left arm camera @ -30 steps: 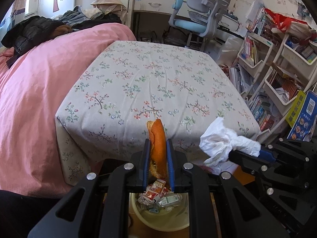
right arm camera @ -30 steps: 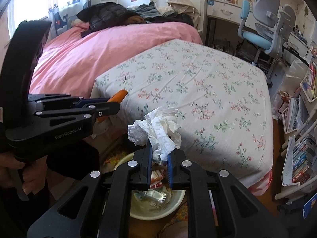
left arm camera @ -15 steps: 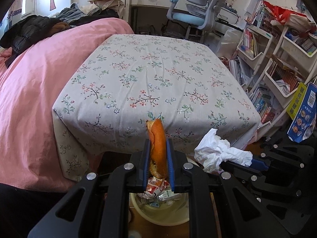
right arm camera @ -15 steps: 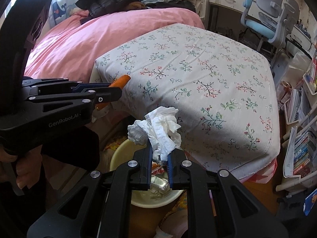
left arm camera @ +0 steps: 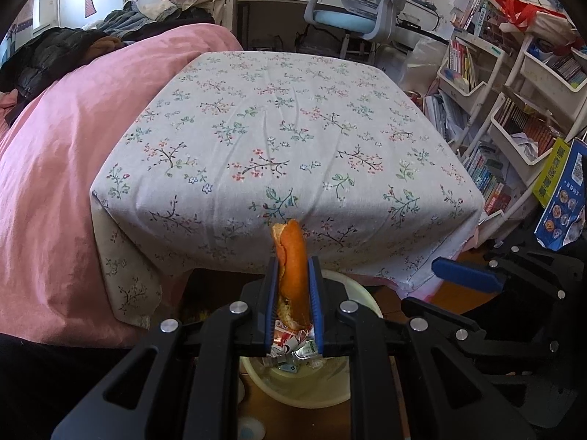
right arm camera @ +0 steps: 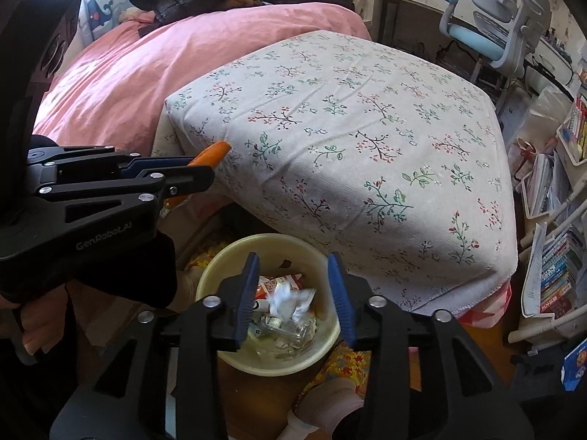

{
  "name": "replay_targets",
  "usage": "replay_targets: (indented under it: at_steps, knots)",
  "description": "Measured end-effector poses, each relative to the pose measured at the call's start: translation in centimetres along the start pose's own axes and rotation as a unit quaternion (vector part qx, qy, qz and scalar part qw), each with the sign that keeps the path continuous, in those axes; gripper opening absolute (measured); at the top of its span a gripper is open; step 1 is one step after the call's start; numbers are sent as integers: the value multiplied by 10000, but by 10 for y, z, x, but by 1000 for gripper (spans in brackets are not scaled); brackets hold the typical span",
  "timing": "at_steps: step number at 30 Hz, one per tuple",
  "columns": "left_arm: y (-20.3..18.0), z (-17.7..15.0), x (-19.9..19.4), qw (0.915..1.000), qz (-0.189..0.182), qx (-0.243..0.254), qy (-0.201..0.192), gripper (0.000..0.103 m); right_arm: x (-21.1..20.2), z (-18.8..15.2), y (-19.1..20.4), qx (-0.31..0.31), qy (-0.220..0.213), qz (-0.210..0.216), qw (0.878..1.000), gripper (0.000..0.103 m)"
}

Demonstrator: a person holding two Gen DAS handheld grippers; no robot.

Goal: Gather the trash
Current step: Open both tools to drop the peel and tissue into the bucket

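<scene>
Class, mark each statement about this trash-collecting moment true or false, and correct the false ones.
1. The left gripper is shut on a curved orange peel. True.
2. The right gripper grips a crumpled white tissue. False: its jaws are open, and the tissue lies in the bin.
3. The round pale-yellow plastic bin sits on the floor below the right gripper. True.
4. The bin is empty. False: it holds wrappers and other trash.
5. The floral tablecloth is plain blue. False: it is pale with small flower sprigs.
</scene>
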State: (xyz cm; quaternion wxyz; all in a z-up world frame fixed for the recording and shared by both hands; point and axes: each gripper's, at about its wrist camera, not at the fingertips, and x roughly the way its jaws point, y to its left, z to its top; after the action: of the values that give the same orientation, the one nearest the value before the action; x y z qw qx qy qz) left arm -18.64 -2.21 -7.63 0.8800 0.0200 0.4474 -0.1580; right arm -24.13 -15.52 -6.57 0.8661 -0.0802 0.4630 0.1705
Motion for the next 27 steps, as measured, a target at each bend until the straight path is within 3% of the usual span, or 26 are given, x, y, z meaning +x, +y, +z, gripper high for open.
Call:
replay_targets:
  at_steps: [5, 9, 13, 27]
  knots:
    - [1, -1, 3, 9999, 16, -36, 112, 19, -1, 0, -4, 76, -20, -135, 9999, 52]
    - [2, -1, 1, 9999, 46, -105, 56, 49, -2, 0, -7, 133, -47, -215, 9997, 59]
    - [2, -1, 0, 9999, 71, -90, 27, 54, -3, 1, -10, 189, -84, -286, 9994, 66]
    - [4, 3, -9, 9991, 229, -197, -294, 77, -4, 3, -17, 377, -197, -470, 9980, 71]
